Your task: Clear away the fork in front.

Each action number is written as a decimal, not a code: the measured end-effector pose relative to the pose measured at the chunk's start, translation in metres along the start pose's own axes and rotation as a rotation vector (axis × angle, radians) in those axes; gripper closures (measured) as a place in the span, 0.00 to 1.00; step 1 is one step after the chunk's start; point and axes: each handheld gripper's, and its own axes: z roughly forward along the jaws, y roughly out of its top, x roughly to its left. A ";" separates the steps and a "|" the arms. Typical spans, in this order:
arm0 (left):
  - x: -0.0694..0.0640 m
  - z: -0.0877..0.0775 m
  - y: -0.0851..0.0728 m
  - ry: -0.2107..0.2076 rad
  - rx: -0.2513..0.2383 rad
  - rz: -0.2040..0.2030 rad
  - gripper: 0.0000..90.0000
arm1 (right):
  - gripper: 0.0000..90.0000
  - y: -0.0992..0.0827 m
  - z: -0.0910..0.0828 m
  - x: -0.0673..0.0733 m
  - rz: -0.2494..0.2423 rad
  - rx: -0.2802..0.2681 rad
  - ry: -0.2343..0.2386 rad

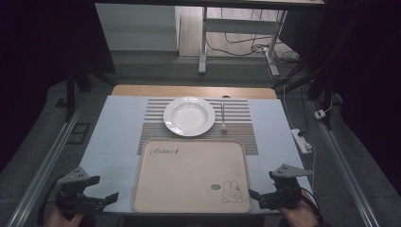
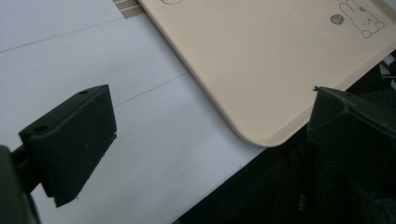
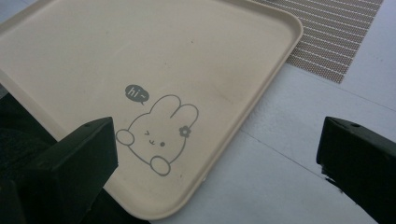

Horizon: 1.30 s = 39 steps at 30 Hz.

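Beige rectangular plastic tray (image 1: 189,175) with rabbit print, lying at 6 o'clock on the tabletop (image 1: 118,132) and overhanging the near edge, may tip if the spread, empty left tongs (image 1: 101,198) and right tongs (image 1: 261,194) lift unevenly.

A beige rectangular tray (image 1: 189,175) with rounded corners lies flat and empty, its far edge overlapping a striped placemat (image 1: 246,127). A cartoon rabbit is printed in its near right corner.
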 end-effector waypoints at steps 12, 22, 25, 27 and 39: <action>0.000 0.000 0.000 -0.002 0.002 -0.003 0.02 | 0.00 0.011 0.016 -0.005 -0.029 0.015 0.001; 0.000 0.001 0.000 -0.005 0.006 -0.001 0.02 | 0.00 0.023 0.029 -0.010 -0.008 0.015 0.027; 0.000 0.001 0.000 -0.007 0.006 -0.003 0.02 | 0.00 0.026 0.034 -0.013 -0.007 0.009 0.017; 0.000 0.001 0.000 -0.007 0.007 -0.003 0.02 | 0.00 0.029 0.036 -0.014 -0.011 0.004 0.013; -0.001 0.001 0.001 -0.003 0.011 0.007 0.02 | 0.00 0.047 0.058 -0.025 0.000 0.020 -0.008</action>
